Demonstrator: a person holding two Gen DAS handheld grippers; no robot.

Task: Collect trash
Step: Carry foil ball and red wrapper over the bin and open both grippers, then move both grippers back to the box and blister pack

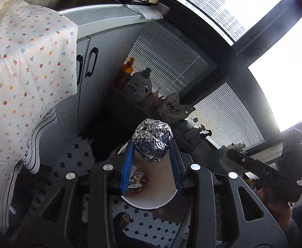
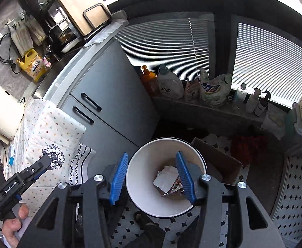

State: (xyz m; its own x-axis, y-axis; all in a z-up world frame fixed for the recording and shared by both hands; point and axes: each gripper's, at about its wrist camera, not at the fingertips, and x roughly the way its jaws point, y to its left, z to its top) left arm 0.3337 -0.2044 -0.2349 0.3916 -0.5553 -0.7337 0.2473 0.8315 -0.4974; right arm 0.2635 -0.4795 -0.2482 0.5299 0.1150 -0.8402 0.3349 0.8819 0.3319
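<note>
Crumpled ball of aluminium foil (image 1: pixel 152 139), silver and deeply creased, at lower centre of the left wrist view, clamped on both flanks and held in the air above the bin; in the right wrist view the same ball appears at left, in front of a floral cloth. White round trash bin (image 2: pixel 142 186), upright on the tiled floor, mouth open, at lower centre of the right wrist view. Inside it, lower right of the bowl: 1 pale paper scrap (image 2: pixel 165 178) and colourful wrappers (image 2: pixel 176 186).
</note>
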